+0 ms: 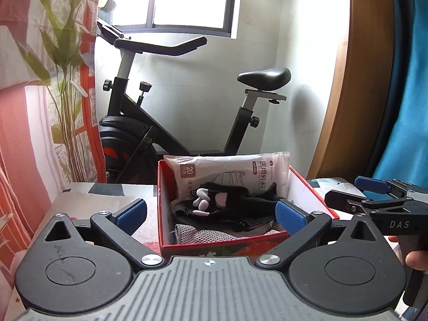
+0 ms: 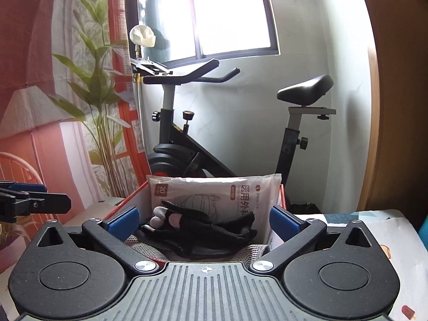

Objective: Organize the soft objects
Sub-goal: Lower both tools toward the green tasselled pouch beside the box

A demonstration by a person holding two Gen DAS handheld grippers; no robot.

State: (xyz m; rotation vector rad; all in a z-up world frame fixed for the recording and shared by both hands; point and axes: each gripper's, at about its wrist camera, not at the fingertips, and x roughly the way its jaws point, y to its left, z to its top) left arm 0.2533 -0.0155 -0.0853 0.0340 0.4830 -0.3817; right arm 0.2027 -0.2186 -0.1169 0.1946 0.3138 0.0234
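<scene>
Left gripper (image 1: 211,214) wide, box (image 1: 313,190) half-hidden

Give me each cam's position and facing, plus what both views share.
Left wrist: sits on the left gripper, jaws open, facing the red box; right gripper and a bit of a hand at its right edge.
Right wrist: sits on the right gripper, jaws open, facing the box from closer; left gripper at its left edge.
Shared: mask pack, black glove, exercise bike, window.
</scene>
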